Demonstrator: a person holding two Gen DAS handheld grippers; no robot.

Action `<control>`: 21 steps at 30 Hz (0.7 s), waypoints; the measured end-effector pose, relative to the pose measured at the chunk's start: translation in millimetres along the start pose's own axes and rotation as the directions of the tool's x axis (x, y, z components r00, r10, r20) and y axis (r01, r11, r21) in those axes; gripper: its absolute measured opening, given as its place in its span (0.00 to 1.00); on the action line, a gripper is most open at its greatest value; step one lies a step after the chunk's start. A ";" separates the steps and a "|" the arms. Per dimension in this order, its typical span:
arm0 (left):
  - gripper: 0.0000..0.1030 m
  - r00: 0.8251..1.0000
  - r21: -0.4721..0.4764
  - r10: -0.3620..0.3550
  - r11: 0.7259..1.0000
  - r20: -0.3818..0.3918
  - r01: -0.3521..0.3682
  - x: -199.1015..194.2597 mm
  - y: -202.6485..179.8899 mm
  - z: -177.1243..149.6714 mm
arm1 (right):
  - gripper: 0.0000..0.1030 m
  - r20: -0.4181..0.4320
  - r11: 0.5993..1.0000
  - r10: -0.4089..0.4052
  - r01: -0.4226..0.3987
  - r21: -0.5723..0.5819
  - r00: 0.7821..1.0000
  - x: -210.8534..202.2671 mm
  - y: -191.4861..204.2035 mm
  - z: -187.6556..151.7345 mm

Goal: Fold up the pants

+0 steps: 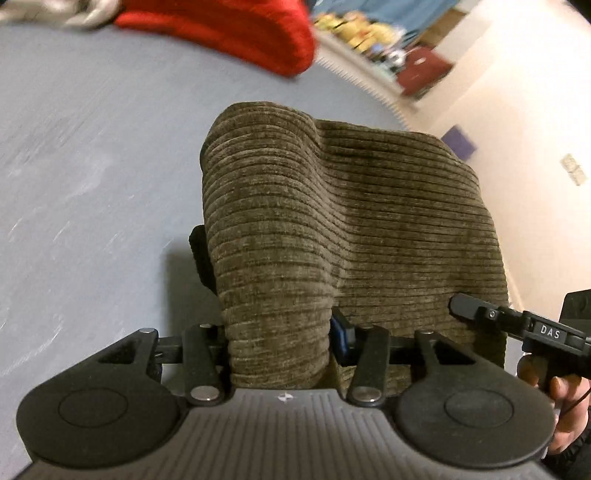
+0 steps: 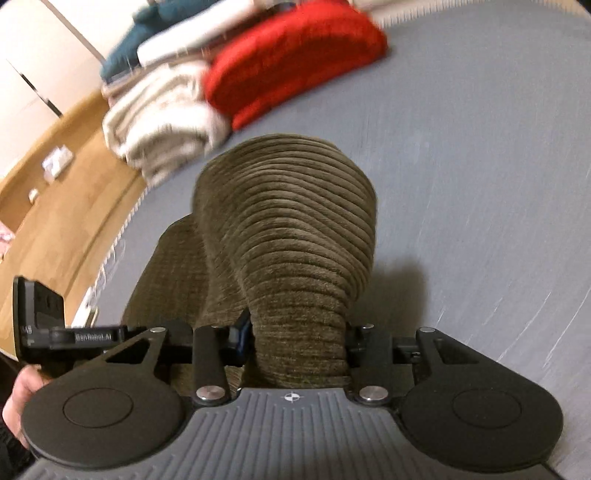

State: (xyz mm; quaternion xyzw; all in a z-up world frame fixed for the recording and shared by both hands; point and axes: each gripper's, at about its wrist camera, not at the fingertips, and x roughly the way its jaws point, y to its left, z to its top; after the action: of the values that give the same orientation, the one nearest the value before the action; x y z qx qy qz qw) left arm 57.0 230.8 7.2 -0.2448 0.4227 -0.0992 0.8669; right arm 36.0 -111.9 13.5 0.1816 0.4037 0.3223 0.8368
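The olive-brown corduroy pants [image 1: 332,221] hang in a draped fold between both grippers, lifted above the grey-blue bed surface [image 1: 92,166]. My left gripper [image 1: 279,332] is shut on one edge of the pants; the cloth bunches between its jaws and hides the fingertips. My right gripper [image 2: 297,332] is shut on the other edge of the pants [image 2: 291,229], with the fabric rising in a rounded hump in front of it. The right gripper also shows at the right edge of the left wrist view [image 1: 480,308], beside the cloth.
A red folded garment [image 2: 291,55] lies on the bed [image 2: 480,184] ahead, with a cream blanket [image 2: 166,122] and teal and white folded items beside it. The bed edge and wooden floor [image 2: 55,206] are to the left. The red garment shows in the left wrist view [image 1: 229,33].
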 end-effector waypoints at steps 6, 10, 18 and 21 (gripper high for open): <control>0.50 0.997 0.057 -0.022 0.998 0.068 0.018 28.8 -34.5 36.8 | 0.42 0.100 0.999 -0.047 0.046 0.005 0.994 -24.8 -26.8 36.1; 0.55 0.997 0.061 0.021 0.998 0.074 -0.026 55.2 -41.0 48.6 | 0.47 0.116 0.997 -0.077 0.077 0.007 0.990 -13.6 -45.0 54.5; 0.64 0.945 0.100 0.288 0.947 0.157 -0.305 57.9 -50.9 52.0 | 0.63 0.127 0.961 -0.270 0.259 0.099 0.954 12.5 -80.1 68.8; 0.52 0.972 0.194 0.196 0.956 0.127 -0.219 44.9 -57.8 40.5 | 0.63 0.098 0.976 -0.207 0.212 -0.043 0.973 13.0 -63.3 64.1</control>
State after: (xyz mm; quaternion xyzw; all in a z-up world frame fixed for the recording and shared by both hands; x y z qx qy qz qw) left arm 118.6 177.8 27.1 -0.1125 0.3866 -0.0378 0.9146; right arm 117.7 -151.8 9.5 0.1306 0.3725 0.2339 0.8885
